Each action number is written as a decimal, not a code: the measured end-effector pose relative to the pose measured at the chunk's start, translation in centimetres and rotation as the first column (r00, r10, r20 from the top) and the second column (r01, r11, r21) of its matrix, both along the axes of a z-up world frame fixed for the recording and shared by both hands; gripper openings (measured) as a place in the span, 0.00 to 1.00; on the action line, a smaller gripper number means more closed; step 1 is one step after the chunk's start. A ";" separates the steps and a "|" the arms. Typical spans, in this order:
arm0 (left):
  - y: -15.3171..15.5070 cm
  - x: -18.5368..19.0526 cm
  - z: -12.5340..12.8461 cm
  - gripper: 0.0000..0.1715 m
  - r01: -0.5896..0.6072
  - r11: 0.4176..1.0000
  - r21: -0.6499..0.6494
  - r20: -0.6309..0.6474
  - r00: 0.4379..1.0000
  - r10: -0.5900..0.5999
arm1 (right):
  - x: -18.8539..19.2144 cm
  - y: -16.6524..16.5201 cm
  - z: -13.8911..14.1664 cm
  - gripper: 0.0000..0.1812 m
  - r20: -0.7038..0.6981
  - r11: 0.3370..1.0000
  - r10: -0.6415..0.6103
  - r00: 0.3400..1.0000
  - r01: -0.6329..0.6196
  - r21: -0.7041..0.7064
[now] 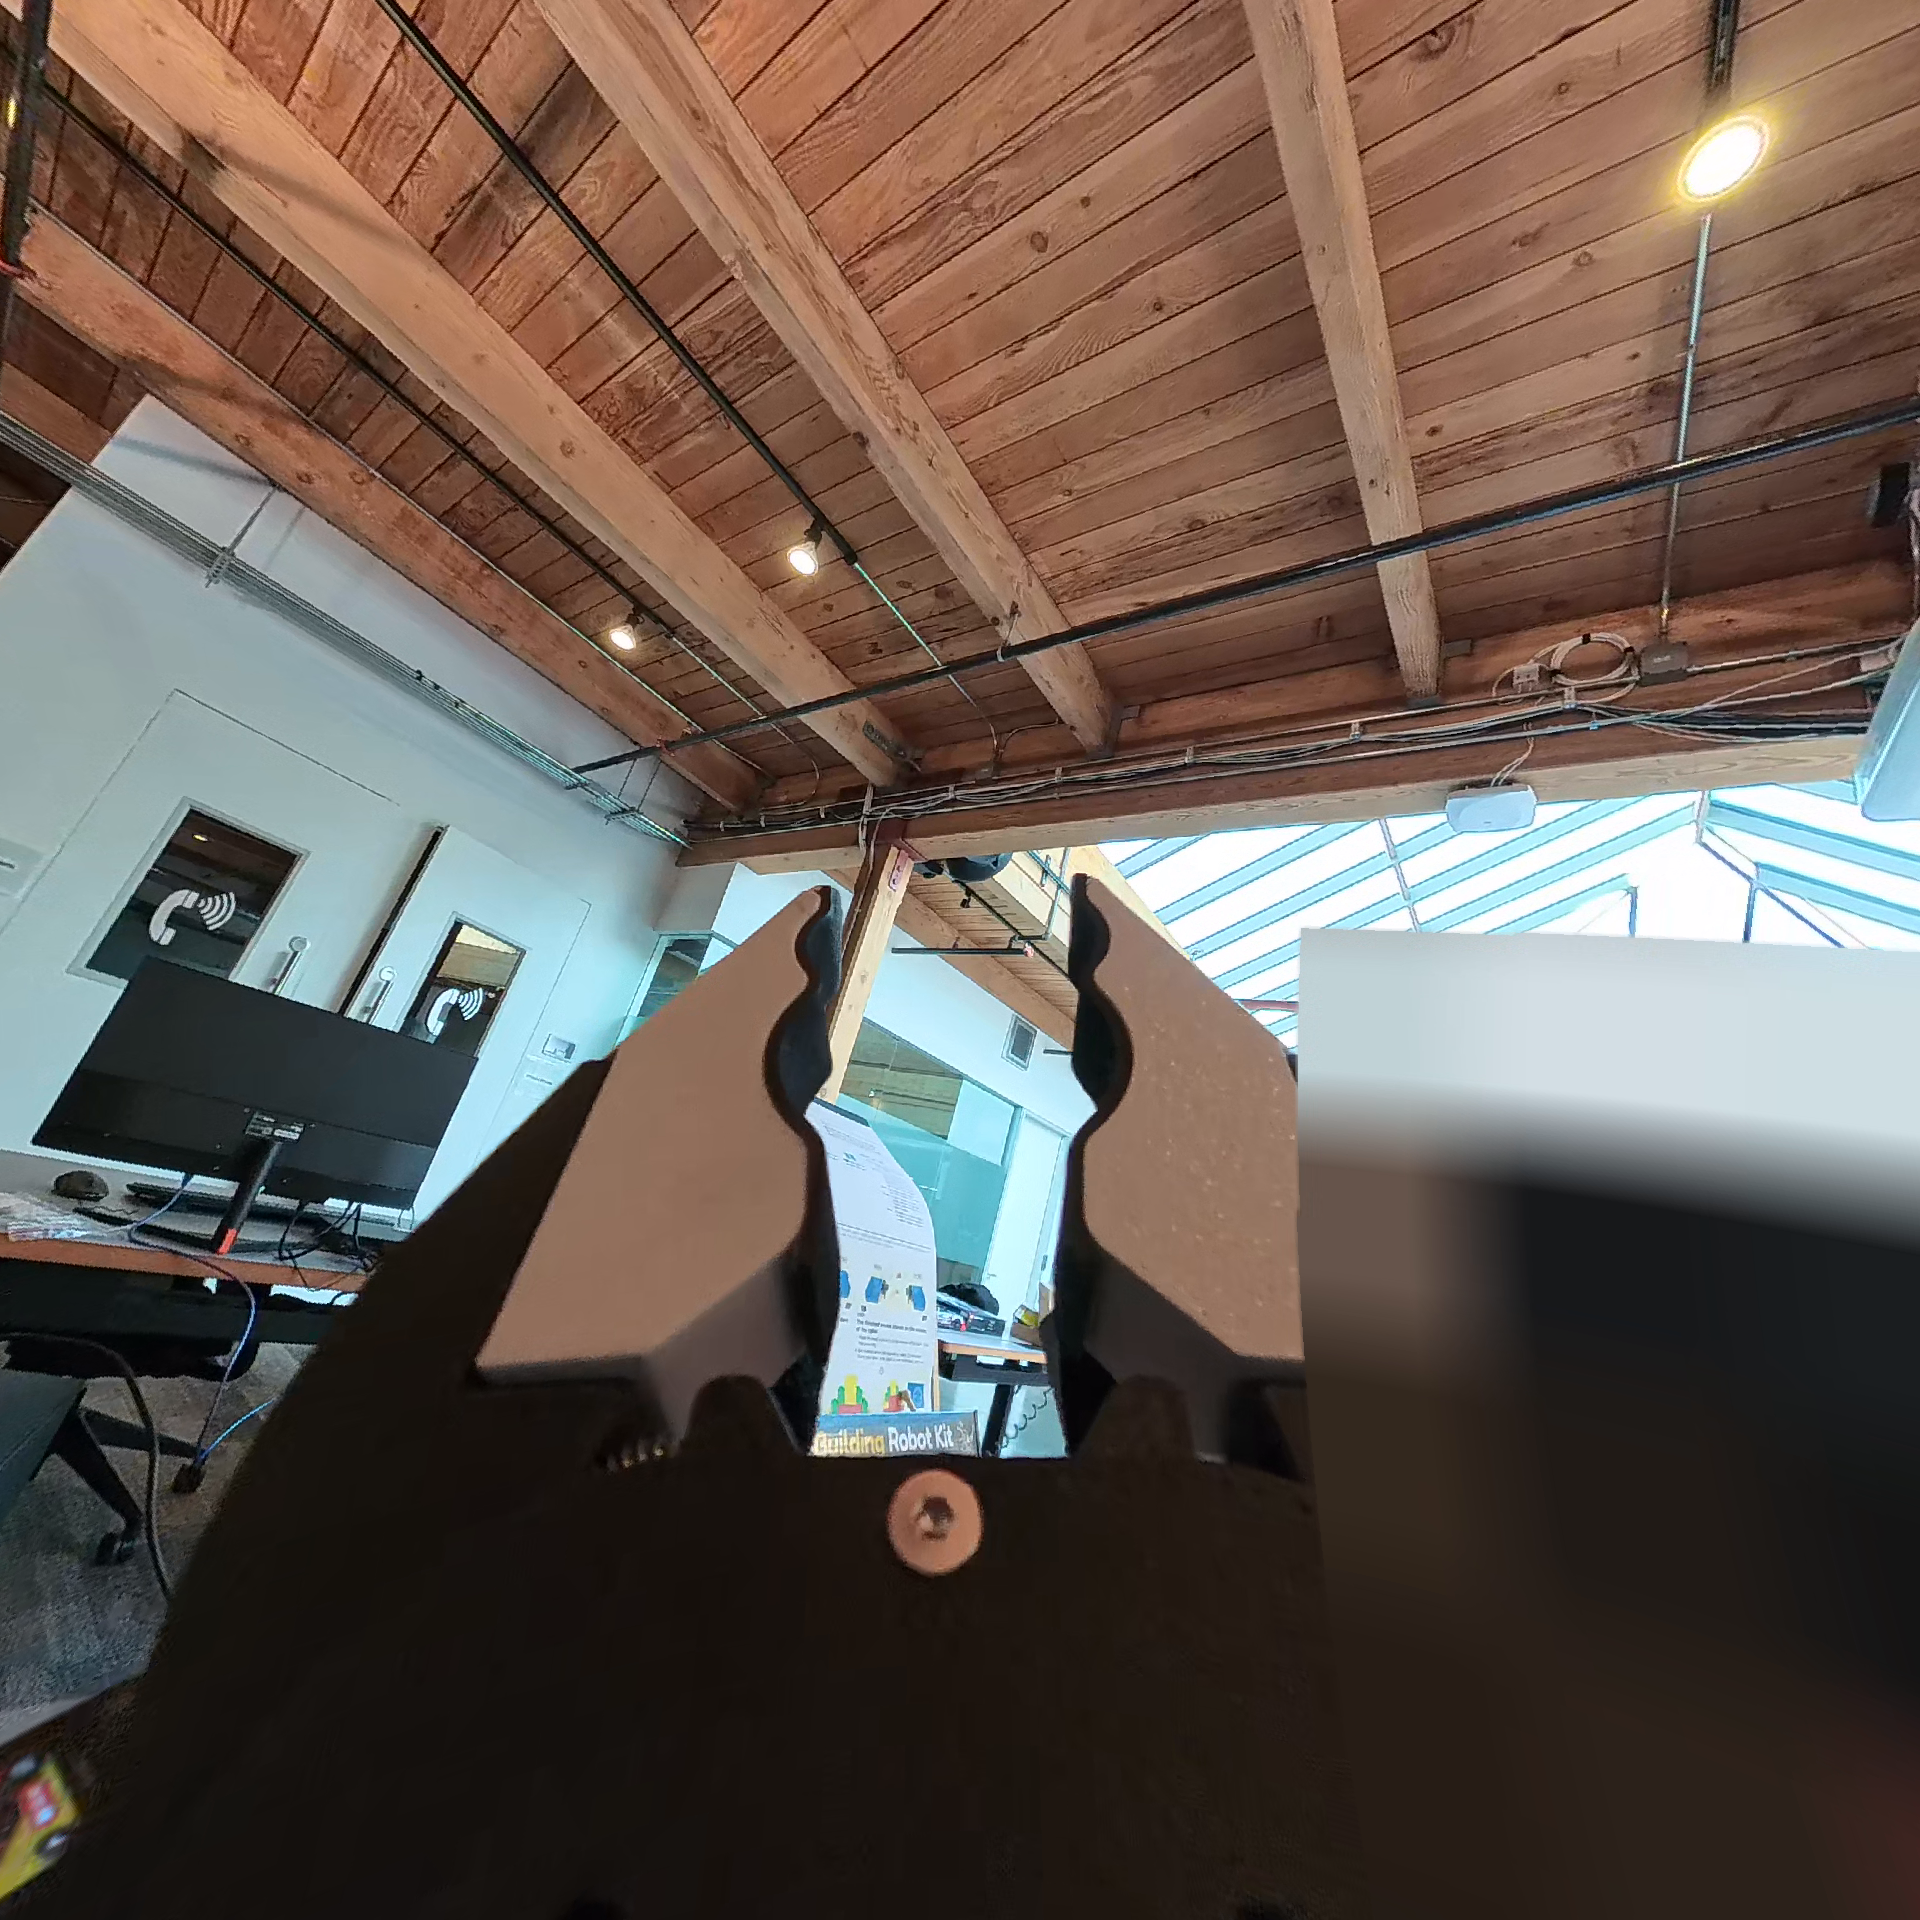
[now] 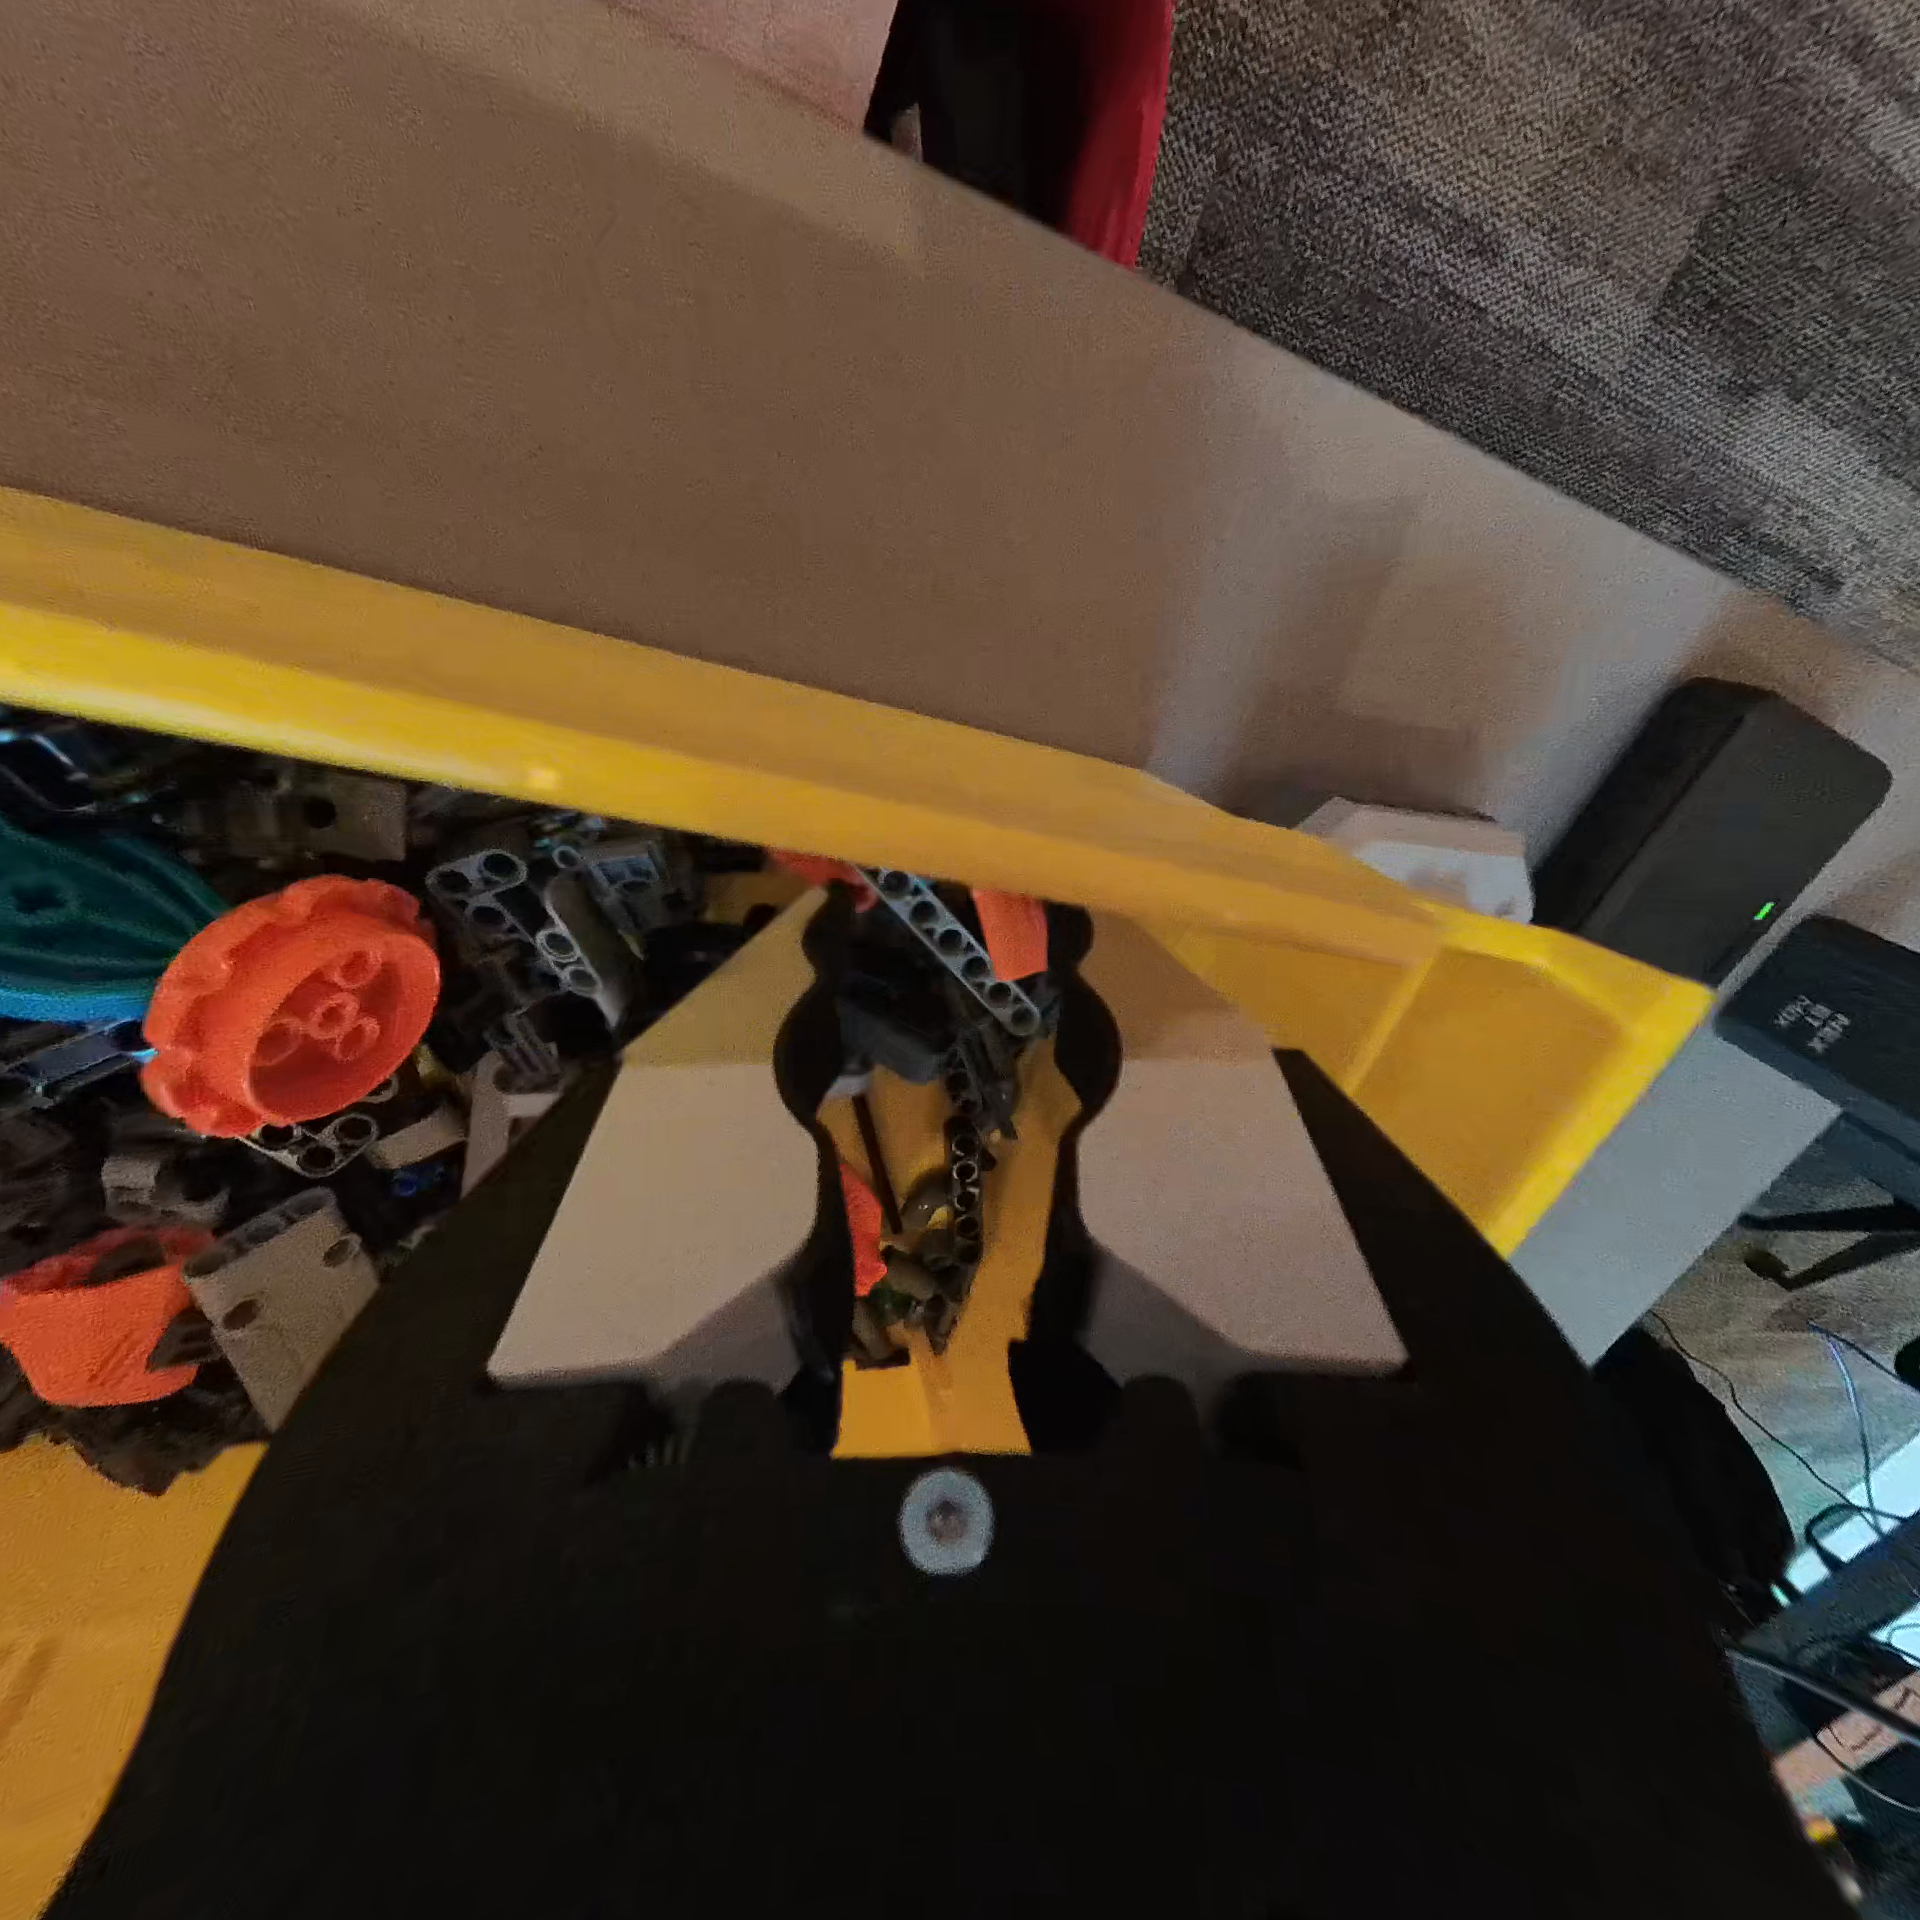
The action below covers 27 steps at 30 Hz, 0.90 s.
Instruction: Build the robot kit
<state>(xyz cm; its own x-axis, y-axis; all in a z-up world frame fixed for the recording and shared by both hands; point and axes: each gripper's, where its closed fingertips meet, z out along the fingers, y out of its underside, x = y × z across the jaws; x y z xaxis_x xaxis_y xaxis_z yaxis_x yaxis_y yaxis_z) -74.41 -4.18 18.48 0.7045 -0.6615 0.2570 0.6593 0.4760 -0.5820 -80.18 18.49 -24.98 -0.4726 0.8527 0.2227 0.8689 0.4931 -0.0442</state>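
Note:
My left gripper (image 1: 951, 914) is open and empty, tilted up toward a wooden beam ceiling (image 1: 987, 312). Between its fingers I see a curled instruction sheet (image 1: 883, 1247) and the top of a building-kit box (image 1: 899, 1439). My right gripper (image 2: 945, 935) is open and reaches into a yellow bin (image 2: 1507, 1091) full of loose building parts. Between its fingers lie a grey holed beam (image 2: 961, 956), a dark chain of small parts (image 2: 961, 1184) and an orange piece (image 2: 862, 1226). An orange wheel hub (image 2: 291, 1003) lies to its left. It grips nothing that I can see.
A black monitor (image 1: 260, 1081) stands on a desk (image 1: 156, 1252) at the left, with cables below. Beyond the bin are a tan table (image 2: 623, 364), a black box with a green light (image 2: 1704, 831), a white block (image 2: 1434, 862) and grey carpet (image 2: 1558, 260). The tips of one gripper are about 50 cm away from the tips of the other.

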 end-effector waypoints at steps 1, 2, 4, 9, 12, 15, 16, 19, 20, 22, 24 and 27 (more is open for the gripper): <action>0.0 0.0 0.0 0.24 -0.001 1.000 0.001 0.001 1.000 0.001 | 0.4 0.1 0.1 0.19 0.002 1.000 -0.006 1.000 0.006 -0.002; -0.1 -0.1 0.0 0.24 -0.002 1.000 0.003 0.002 1.000 0.002 | 1.4 0.3 0.2 0.15 0.045 1.000 -0.026 0.999 0.026 0.003; -0.2 -0.1 0.0 0.24 0.000 1.000 0.006 0.003 1.000 0.000 | 4.2 1.0 0.5 0.13 0.156 0.997 -0.074 0.985 0.071 0.021; -0.5 -0.4 0.1 0.24 0.000 1.000 0.014 0.011 1.000 0.000 | 10.4 1.8 1.1 0.13 0.360 0.990 -0.138 0.923 0.137 0.030; -0.6 -0.3 0.1 0.24 -0.003 1.000 0.015 0.009 1.000 0.002 | 6.0 1.3 1.8 0.13 0.126 0.996 -0.091 0.988 0.093 -0.005; -0.5 -0.2 0.1 0.24 -0.002 1.000 0.012 0.005 1.000 0.002 | 0.0 -0.3 2.9 0.16 -0.151 0.993 -0.096 0.984 0.084 -0.084; -0.5 -0.2 0.1 0.24 -0.003 1.000 0.010 0.003 1.000 0.003 | -1.3 -0.4 2.8 0.16 -0.196 0.993 -0.102 0.975 0.087 -0.082; -0.4 -0.1 0.1 0.24 -0.004 1.000 0.009 0.001 1.000 0.004 | -2.8 0.2 2.0 0.12 -0.242 0.992 -0.122 0.962 0.121 -0.022; -0.4 -0.2 0.1 0.24 -0.002 1.000 0.009 0.003 1.000 0.002 | -2.9 0.3 2.1 0.12 -0.253 0.994 -0.104 0.962 0.105 -0.008; -0.4 -0.3 0.0 0.24 -0.001 1.000 0.010 0.008 1.000 0.001 | -2.0 0.5 1.5 0.14 -0.219 0.994 -0.111 0.969 0.111 -0.014; -0.5 -0.3 0.1 0.24 0.003 1.000 0.013 0.009 1.000 -0.003 | -0.8 0.8 0.6 0.13 -0.188 0.990 -0.141 0.972 0.135 -0.041; -0.7 -0.2 0.1 0.24 -0.003 1.000 0.016 0.005 1.000 0.003 | 0.4 1.2 -0.1 0.10 -0.177 0.985 -0.171 0.969 0.163 -0.056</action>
<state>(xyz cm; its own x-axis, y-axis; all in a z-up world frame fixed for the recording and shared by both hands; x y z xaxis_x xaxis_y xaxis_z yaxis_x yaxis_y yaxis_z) -74.63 -4.85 18.62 0.7053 -0.6635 0.2497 0.6606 0.4873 -0.5711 -79.82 19.71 -25.12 -0.2777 0.9263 0.2546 0.9147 0.3360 -0.2247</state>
